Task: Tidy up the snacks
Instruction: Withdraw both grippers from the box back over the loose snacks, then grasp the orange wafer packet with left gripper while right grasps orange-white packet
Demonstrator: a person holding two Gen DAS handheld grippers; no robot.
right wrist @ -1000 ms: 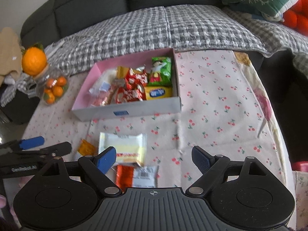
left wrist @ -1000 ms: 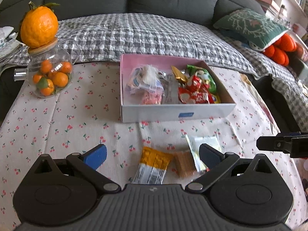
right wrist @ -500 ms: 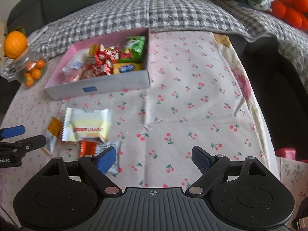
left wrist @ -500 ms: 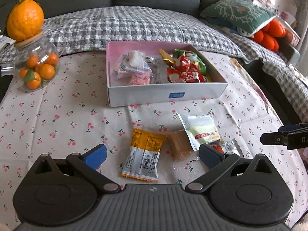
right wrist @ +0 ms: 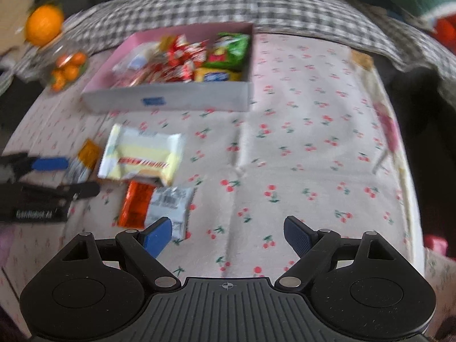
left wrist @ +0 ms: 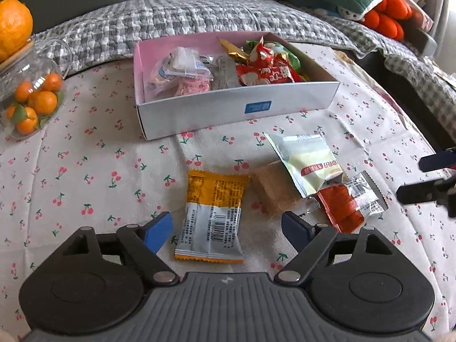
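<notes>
A shallow box [left wrist: 236, 108], white outside and pink inside, sits on the cherry-print cloth [left wrist: 85, 171]. It holds clear bags on its left side, red, green and gold packets on its right, and a yellow packet [right wrist: 215, 76] against the front wall. A glass jar [left wrist: 31, 97] of small oranges stands left of the box, with a big orange [left wrist: 12, 24] on its lid.

4 loose snacks lie in front of the box: an orange pack [left wrist: 212, 213], a tan bar [left wrist: 272, 191], a pale green pack [left wrist: 307, 162] overlapping it, and a red pack [left wrist: 350, 202].

The left gripper [left wrist: 226, 229] is closing, jaws on either side of the orange pack, not touching it. The right gripper [right wrist: 228, 235] is wide and empty beside the red pack.

The cloth right of the snacks is bare. A grey checked blanket [left wrist: 182, 14] and dark sofa lie behind.
</notes>
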